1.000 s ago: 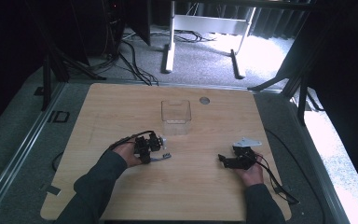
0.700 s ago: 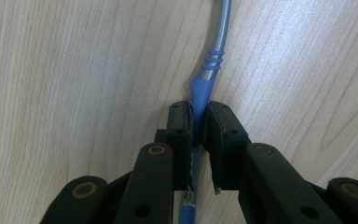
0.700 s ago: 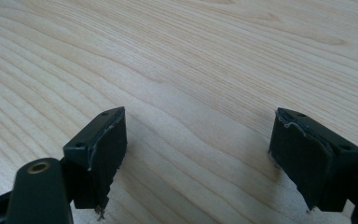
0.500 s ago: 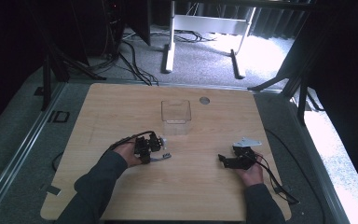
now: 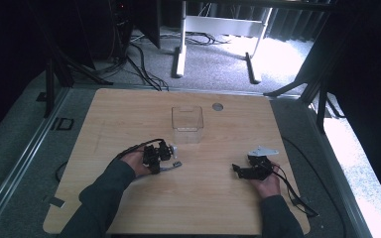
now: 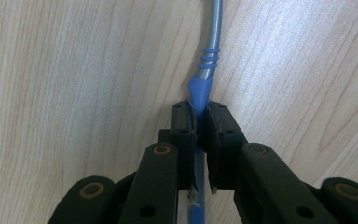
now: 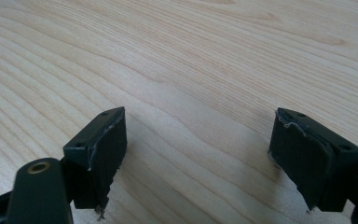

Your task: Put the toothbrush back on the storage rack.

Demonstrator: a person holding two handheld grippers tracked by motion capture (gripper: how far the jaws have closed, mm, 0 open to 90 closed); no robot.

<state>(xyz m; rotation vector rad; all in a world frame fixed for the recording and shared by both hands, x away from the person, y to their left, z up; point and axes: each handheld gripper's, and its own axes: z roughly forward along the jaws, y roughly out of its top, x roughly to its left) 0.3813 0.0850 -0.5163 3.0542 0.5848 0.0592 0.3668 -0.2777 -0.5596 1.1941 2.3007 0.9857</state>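
The left gripper (image 6: 198, 122) is pinching a blue-and-silver pen (image 6: 206, 70), its jaws pressed onto the blue part, with the silver shaft running out past the jaw tips and lying along the wooden surface (image 6: 74, 70). The hold is sitting near one end of the pen, so most of its length is hanging beyond the tips; if the hand is lifting or turning quickly, the free end is likely to be swinging and levering the blue section out from between the pads. The pen also looks to be touching the surface just ahead of the jaws, so any forward push is risking a scrape or a pivot in the grip. The right gripper (image 7: 198, 158) is resting with its jaws spread wide and nothing between them, low over bare wood, so it is offering no support if the pen slips. In the high view the left gripper (image 5: 156, 157) is sitting near a clear box (image 5: 187, 124), well apart from the right gripper (image 5: 250, 171); whether the pen is meant for that box is hard to say at this size, but its thin walls could be catching a tilted pen.
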